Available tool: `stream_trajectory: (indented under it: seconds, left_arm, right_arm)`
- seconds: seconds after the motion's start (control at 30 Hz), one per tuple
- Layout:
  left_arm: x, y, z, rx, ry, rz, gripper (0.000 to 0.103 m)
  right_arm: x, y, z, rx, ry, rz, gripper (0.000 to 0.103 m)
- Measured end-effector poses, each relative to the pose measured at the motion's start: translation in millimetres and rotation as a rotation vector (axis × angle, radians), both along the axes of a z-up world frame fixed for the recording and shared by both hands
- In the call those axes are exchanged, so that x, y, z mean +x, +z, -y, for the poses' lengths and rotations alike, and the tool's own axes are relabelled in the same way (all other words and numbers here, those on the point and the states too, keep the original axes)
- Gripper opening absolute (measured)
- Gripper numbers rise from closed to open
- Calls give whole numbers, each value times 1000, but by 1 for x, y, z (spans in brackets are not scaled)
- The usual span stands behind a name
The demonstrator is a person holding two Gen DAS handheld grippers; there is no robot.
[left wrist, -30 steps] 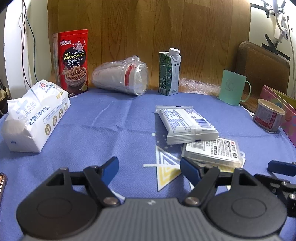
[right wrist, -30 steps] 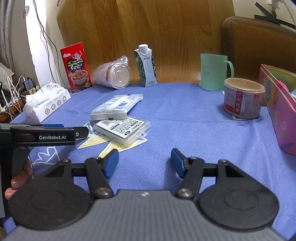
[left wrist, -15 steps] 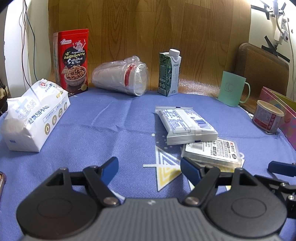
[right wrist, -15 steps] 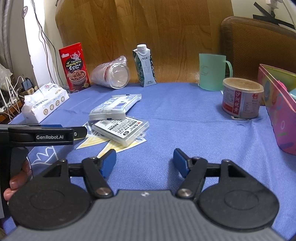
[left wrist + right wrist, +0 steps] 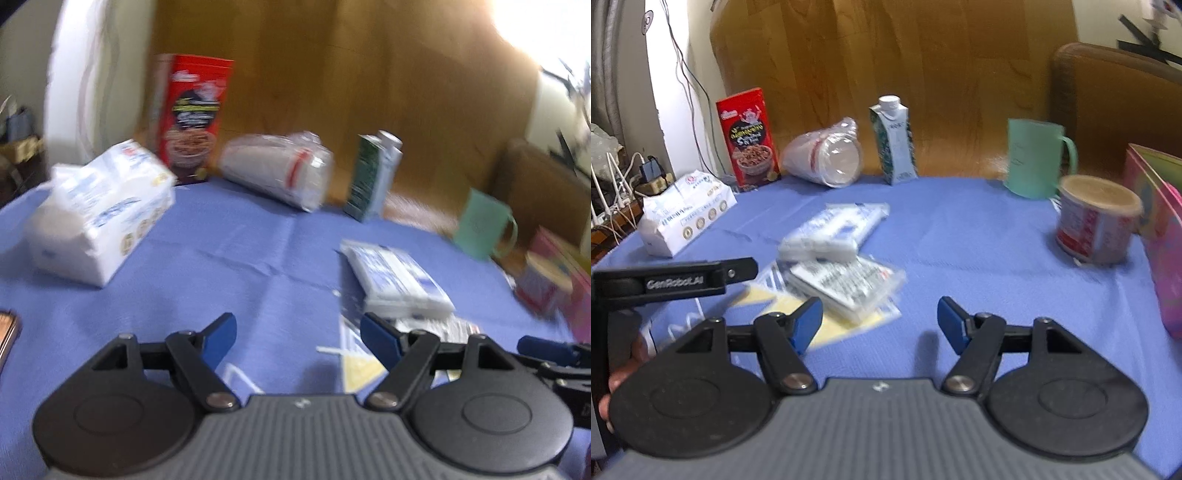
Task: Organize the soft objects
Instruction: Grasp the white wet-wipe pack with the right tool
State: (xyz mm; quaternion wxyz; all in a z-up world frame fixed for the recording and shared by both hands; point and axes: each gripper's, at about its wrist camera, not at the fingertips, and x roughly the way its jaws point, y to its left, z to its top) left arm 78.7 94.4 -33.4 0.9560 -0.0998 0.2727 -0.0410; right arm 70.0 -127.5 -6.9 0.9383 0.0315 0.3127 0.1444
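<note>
On the blue tablecloth [image 5: 221,266] lie two flat wrapped tissue packs. The upper pack [image 5: 399,280] [image 5: 834,232] leans on the lower pack [image 5: 443,326] [image 5: 846,284]. A big white tissue pack [image 5: 99,218] [image 5: 687,214] lies at the far left. My left gripper [image 5: 297,326] is open and empty, low over the cloth, left of the flat packs. My right gripper [image 5: 880,310] is also open and empty, just in front of and to the right of the lower pack. Both views are motion-blurred.
Along the back stand a red snack box [image 5: 748,136], a bagged stack of cups [image 5: 823,158] on its side, a green carton [image 5: 894,140] and a green mug [image 5: 1034,158]. A can [image 5: 1097,221] and a pink container [image 5: 1160,229] sit right. Cables hang far left.
The left wrist view has rolled, so the scene now tilts and blurs. The right gripper's jaws stand a little wider than a second ago. The objects on the table have not moved.
</note>
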Motion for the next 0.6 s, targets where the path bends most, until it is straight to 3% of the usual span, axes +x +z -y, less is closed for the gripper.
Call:
stream_trajectory:
  seconds: [0.2, 0.3, 0.4, 0.5, 0.57, 0.6]
  left_arm:
    - [0, 0, -15, -65, 65, 13, 75]
    - [3, -2, -22, -84, 120, -8, 67]
    - [1, -2, -27, -115, 118, 9, 74]
    - [2, -2, -23, -88, 109, 15, 74]
    - [2, -3, -23, -85, 107, 11, 74]
    - [3, -3, -23, -84, 105, 8, 75]
  right_arm:
    - [38, 2, -28, 15, 75, -26, 75]
    - [57, -1, -47, 21, 100, -57, 79]
    - [81, -6, -53, 25, 93, -96, 89]
    - [96, -14, -51, 49, 74, -152, 89]
    - [98, -12, -55, 28, 94, -147, 71]
    - [98, -10, -58, 7, 97, -140, 54]
